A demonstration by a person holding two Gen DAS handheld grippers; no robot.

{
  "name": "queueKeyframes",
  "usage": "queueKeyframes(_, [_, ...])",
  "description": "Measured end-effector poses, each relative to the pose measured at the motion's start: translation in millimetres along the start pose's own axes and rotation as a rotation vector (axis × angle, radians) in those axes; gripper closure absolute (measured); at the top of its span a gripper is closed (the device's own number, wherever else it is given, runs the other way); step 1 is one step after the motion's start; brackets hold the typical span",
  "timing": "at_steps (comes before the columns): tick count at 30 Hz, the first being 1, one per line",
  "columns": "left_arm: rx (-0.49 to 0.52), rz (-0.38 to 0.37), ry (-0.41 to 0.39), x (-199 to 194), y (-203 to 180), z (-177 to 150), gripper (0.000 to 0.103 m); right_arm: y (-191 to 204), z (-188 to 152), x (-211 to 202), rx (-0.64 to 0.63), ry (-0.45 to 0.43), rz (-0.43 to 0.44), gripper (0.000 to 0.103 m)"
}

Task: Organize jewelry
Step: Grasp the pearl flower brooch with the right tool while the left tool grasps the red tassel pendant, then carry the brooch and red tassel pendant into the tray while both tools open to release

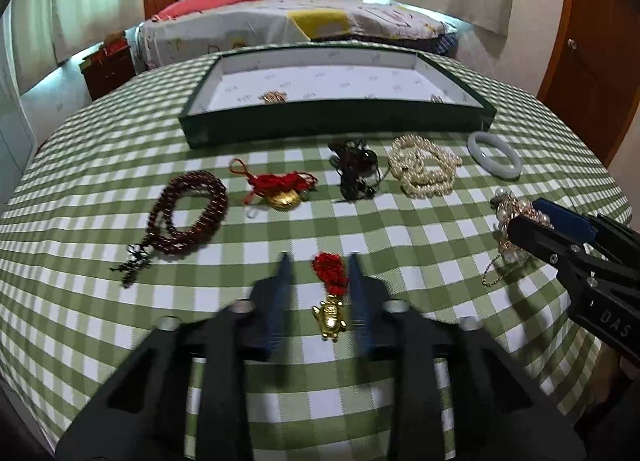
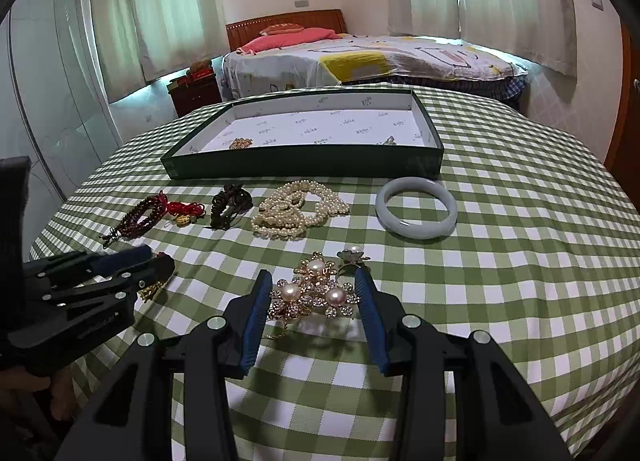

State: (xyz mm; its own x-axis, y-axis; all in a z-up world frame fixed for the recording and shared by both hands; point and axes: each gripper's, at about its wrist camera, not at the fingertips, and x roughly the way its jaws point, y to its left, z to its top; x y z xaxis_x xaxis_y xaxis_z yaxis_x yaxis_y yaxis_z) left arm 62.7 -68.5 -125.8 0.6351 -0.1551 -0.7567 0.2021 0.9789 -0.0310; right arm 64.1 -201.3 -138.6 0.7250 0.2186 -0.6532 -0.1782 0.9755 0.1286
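Green-and-white checked cloth covers the table [image 1: 400, 221], whose rounded edge drops away on all sides; a bed [image 2: 360, 57], curtains and a wooden door [image 1: 592, 41] stand beyond it. At 12 o'clock lies a dark green tray [image 1: 336, 123] with a white printed lining, holding a small gold piece [image 1: 273, 97] near its front left and another small piece at front right, too small to tell.

Before the tray runs a row: brown beads [image 1: 188, 213], a red cord with a gold charm [image 1: 280, 189], a black tangle [image 1: 356, 173], pearls [image 1: 424, 167] and a pale bangle [image 2: 416, 207]. Bare cloth lies between row and tray.

Left gripper [image 1: 318, 277] stands wide open, straddling a red cord with a gold pendant [image 1: 330, 301]; the pendant lies nearer the right finger, and contact cannot be told. Right gripper [image 2: 314, 289] is also spread wide, its blue pads on either side of a pearl brooch [image 2: 316, 293], holding nothing.

Only the right view shows the brooch's three pearls and flower settings plainly; the left view sees it half hidden behind the right gripper at 3 o'clock. Only the left view shows the pendant clearly.
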Motion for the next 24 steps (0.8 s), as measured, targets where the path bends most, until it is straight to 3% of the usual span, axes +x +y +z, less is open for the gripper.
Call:
queueKeyframes(3, [-0.003, -0.025, -0.006, -1, 0, -1, 0.092, -1, 0, 1, 0.003, 0.001, 0.003, 0.06])
queueKeyframes(24, [-0.012, -0.01, -0.126, -33, 10, 8, 0.094, 8, 8, -16, -0.039, -0.065, -0.011, 0.06])
